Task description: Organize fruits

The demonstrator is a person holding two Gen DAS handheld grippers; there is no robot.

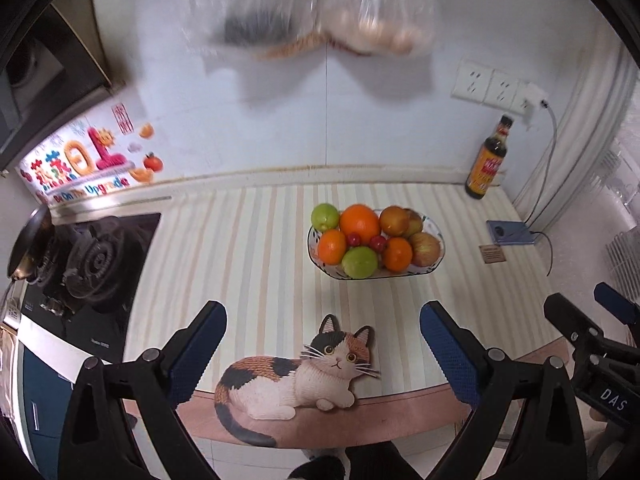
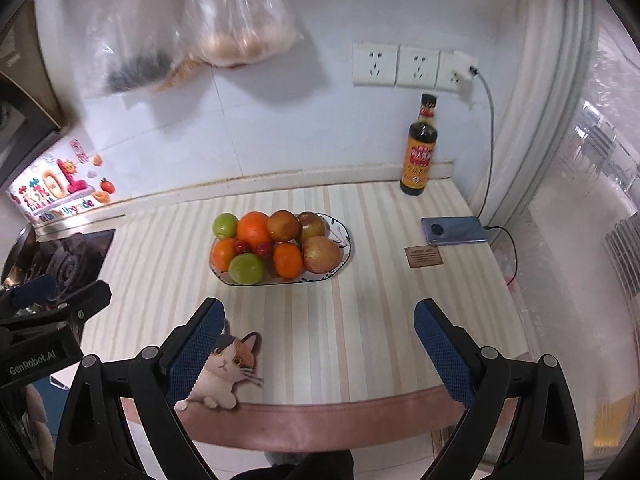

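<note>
An oval dish [image 1: 434,258] w/ a dark rim is seen on the striped worktop [image 1: 248,248], approx. mid-surface, and it is heaped w/ fruit: a big orange [image 1: 359,223] at the back centre, a green apple [image 1: 325,217] to its left, two brownish-red apples [image 1: 394,220] to its right, a red-yellow apple [image 1: 425,249] at the right end, two smaller oranges [image 1: 332,246] in front, a second green apple [image 1: 359,262] btwn them, and two small red fruits [image 1: 377,243] wedged in the middle. No fruit is seen on the worktop outside the dish. Two clear plastic bags [image 2: 244,20] are hung on the wall above; pale round items are held in the right one, something dark in the left, blurred. A dark sauce bottle [image 2: 420,148] is stood at the back right, well apart from the dish, w/ a phone [image 2: 454,230] laid near it. A cat-shaped mat [image 1: 296,376] is laid at the front edge. The left claw [image 1: 322,356] is spread wide, nothing btwn its blue pads, above the mat. The right claw [image 2: 320,356] is likewise spread and empty, short of the dish.
</note>
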